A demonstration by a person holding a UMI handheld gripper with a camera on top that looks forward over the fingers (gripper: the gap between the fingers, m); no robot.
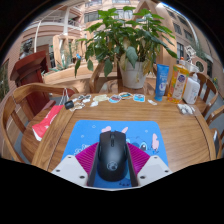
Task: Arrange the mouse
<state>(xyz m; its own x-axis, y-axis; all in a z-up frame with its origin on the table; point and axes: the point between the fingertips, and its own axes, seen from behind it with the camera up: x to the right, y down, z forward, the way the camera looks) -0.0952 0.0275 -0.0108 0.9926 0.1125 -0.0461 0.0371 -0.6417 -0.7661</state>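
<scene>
- Black mouse point(112, 154) is seen lying between the tongs' point(112, 166) two fingers, on a blue mouse mat point(105, 135) w/ a cartoon print.
- Pink pads point(140, 153) are seen either side of the mouse, close to its flanks; whether it is pressed by them can't be told, so the tongs' state is left uncertain.
- Mat is laid on a wooden table point(175, 135), approx. central, just ahead of the fingers.
- Left of the mat, at the table edge, a red-and-white item point(47, 122) is spotted.
- Beyond the mat, small bits point(100, 100) are scattered across the far side.
- Further back, a potted plant point(128, 45) is stood; right of it, a blue pack point(162, 82) and white bottles point(185, 88).
- Wooden chair point(20, 112) is noted at left.
</scene>
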